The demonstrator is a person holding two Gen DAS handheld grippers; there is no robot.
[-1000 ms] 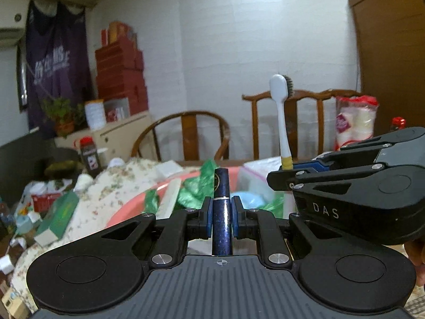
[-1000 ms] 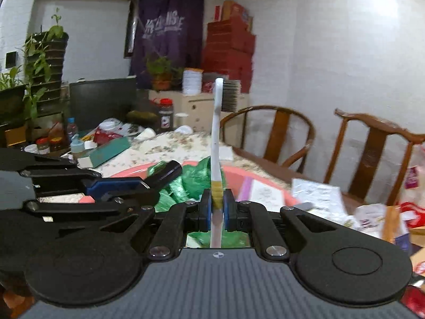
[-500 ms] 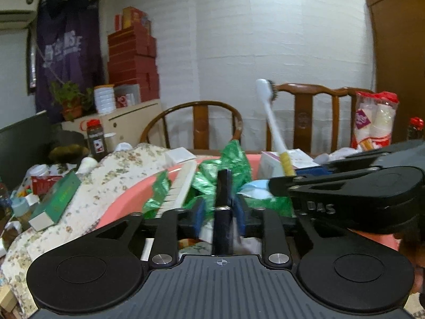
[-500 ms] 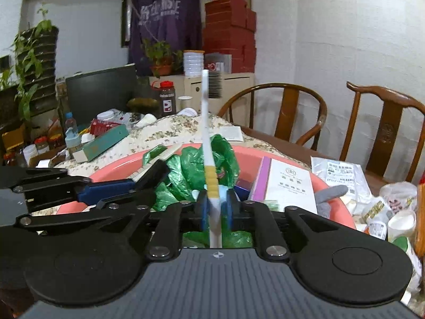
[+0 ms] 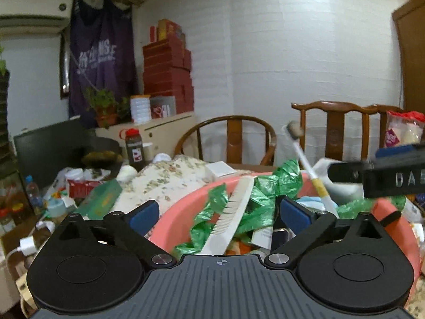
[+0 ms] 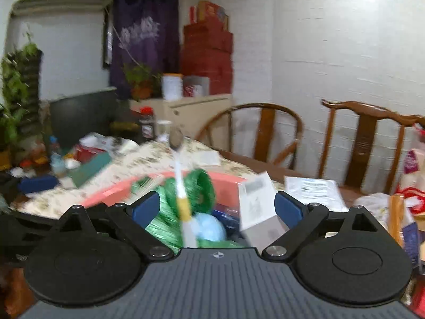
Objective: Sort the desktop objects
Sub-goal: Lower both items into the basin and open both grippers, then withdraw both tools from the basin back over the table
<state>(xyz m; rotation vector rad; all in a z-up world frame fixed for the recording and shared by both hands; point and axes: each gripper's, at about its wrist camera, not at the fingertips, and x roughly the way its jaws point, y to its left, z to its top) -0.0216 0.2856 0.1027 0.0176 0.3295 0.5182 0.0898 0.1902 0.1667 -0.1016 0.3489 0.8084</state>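
One toothbrush (image 6: 181, 199) is seen loose between the opening right gripper (image 6: 217, 207) pads, untouched, leaning bristles-up and slightly leftward; left gripper (image 5: 220, 214) is opening wide, nothing gripped.

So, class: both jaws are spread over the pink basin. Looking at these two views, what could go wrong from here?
1. The toothbrush is tilting between the right gripper's opening jaws, untouched; it may tip out over the pink basin's rim.
2. The basin is heaped with green bags and a comb, so dropped things may slide off.
3. The left gripper works close beside the right; they could collide.
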